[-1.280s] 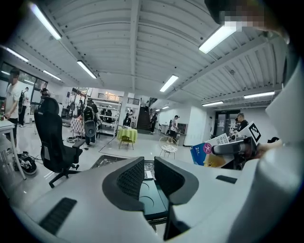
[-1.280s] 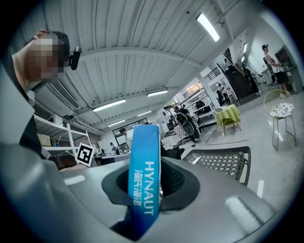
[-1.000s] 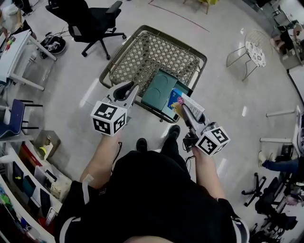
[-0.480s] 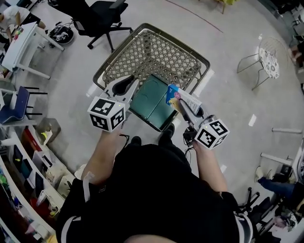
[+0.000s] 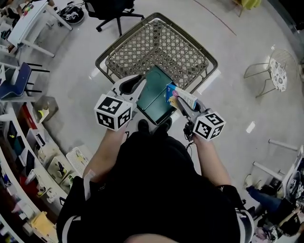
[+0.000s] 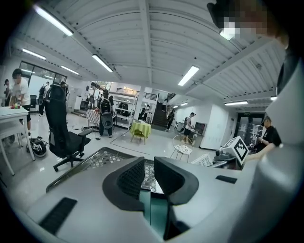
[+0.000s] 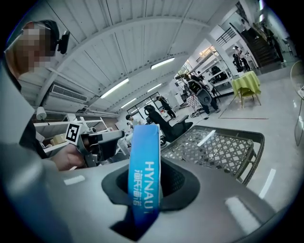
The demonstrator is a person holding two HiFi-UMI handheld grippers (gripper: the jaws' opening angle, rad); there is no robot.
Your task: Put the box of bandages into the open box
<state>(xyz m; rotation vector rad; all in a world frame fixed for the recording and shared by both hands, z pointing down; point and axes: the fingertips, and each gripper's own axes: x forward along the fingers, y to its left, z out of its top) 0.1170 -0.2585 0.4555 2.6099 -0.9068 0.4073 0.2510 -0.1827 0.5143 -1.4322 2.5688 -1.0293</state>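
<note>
The open box (image 5: 153, 96) is dark green and hangs tilted over the near edge of the woven table (image 5: 161, 45). My left gripper (image 5: 134, 87) is shut on its left edge; the left gripper view shows a thin green panel (image 6: 155, 211) pinched between the black pads (image 6: 130, 178). The box of bandages (image 5: 180, 96) is blue and white and touches the green box's right edge. My right gripper (image 5: 179, 103) is shut on it. In the right gripper view the blue box (image 7: 145, 175) stands upright in the jaws, with the table (image 7: 213, 147) beyond.
A black office chair (image 5: 114, 7) stands beyond the table. White desks (image 5: 33, 23) and low shelves with small items (image 5: 28, 161) line the left side. A wire chair (image 5: 278, 76) is at the right. Several people stand far off in the room (image 6: 104, 111).
The green box has come off the table's corner towards me and now tilts over the near edge. Both grippers keep their grips, the bandage box still beside the green box.
</note>
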